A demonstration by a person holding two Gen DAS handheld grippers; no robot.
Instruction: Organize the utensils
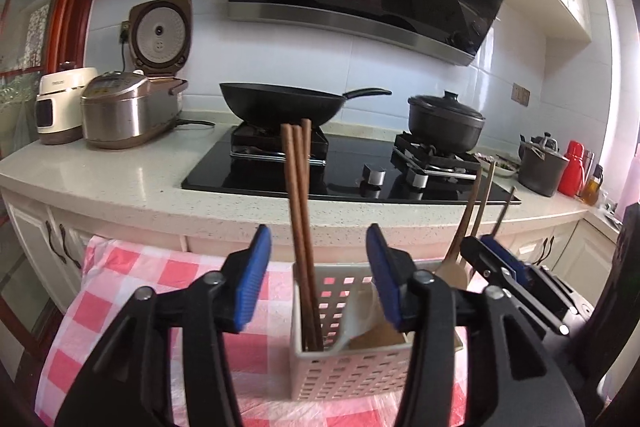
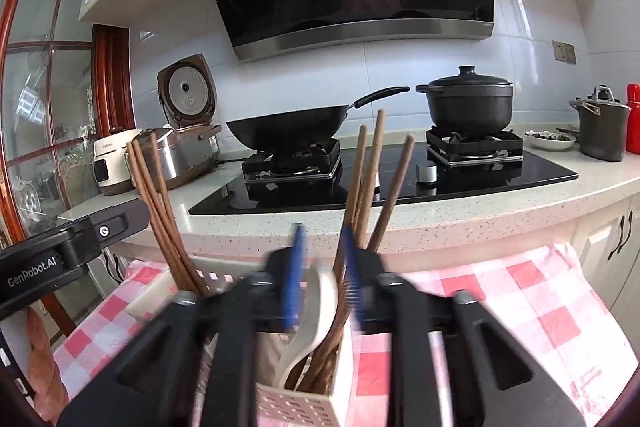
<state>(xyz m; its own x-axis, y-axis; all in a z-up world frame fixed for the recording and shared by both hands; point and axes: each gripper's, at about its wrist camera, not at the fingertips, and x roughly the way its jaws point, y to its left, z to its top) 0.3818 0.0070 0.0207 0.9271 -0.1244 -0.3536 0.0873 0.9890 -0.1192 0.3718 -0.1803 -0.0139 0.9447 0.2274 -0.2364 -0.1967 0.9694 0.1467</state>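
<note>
My left gripper point(image 1: 318, 279) spread, empty, before white basket point(image 1: 352, 375) on checked cloth point(image 1: 132, 279). Chopsticks point(image 1: 298, 211) upright in left compartment: light, stiff, slick; pinch mid-shaft. My right gripper point(image 2: 322, 277) blurred over right compartment; grip on wooden handles point(image 2: 370, 183) unclear.

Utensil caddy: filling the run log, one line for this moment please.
left gripper open, empty | right gripper blurred, state unclear | chopsticks upright in caddy | white spoon in caddy
</note>
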